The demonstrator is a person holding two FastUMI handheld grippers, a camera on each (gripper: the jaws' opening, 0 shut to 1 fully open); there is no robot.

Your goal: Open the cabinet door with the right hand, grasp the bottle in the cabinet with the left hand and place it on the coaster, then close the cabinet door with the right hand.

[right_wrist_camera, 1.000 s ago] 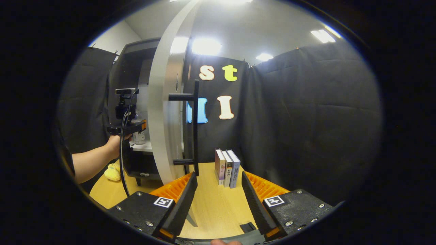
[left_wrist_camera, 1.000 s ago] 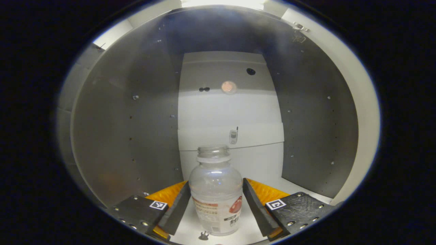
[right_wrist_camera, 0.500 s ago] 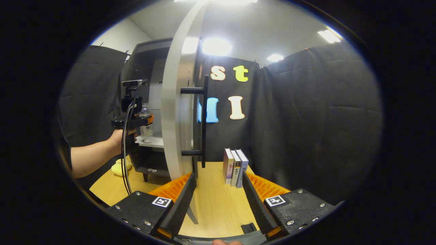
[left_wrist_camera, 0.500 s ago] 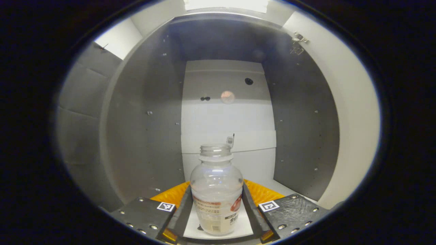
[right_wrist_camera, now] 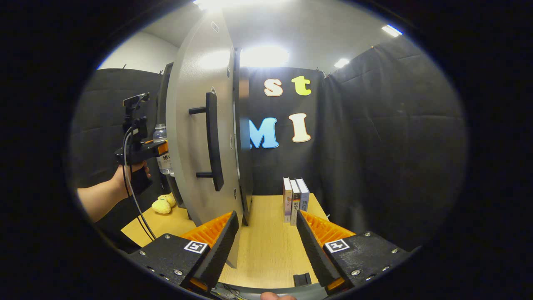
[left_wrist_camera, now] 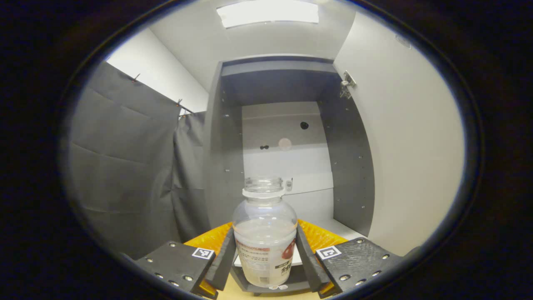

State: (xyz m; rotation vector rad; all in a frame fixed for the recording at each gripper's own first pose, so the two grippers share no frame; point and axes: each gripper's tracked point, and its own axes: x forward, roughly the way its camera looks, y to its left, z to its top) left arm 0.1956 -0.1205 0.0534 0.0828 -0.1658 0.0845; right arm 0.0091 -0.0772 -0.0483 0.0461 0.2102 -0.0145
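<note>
Withdrawing from the cabinet (left_wrist_camera: 233,137), the left gripper (left_wrist_camera: 265,255) has clamped the bottle (left_wrist_camera: 265,237), now clear of the shelf; right gripper (right_wrist_camera: 265,243) released.

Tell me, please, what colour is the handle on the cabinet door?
The handle is black, against the light grey cabinet door; the right gripper view shows it best.

We are seeing even, fairly bright light coming from a ceiling panel (left_wrist_camera: 267,11) at the top of the left gripper view, while the cabinet (left_wrist_camera: 287,137) interior is sitting in soft shadow. In the right gripper view, ceiling lights (right_wrist_camera: 265,55) are glaring at upper centre. Straight edges are bowing toward the rims, and focus is softening there.
</note>
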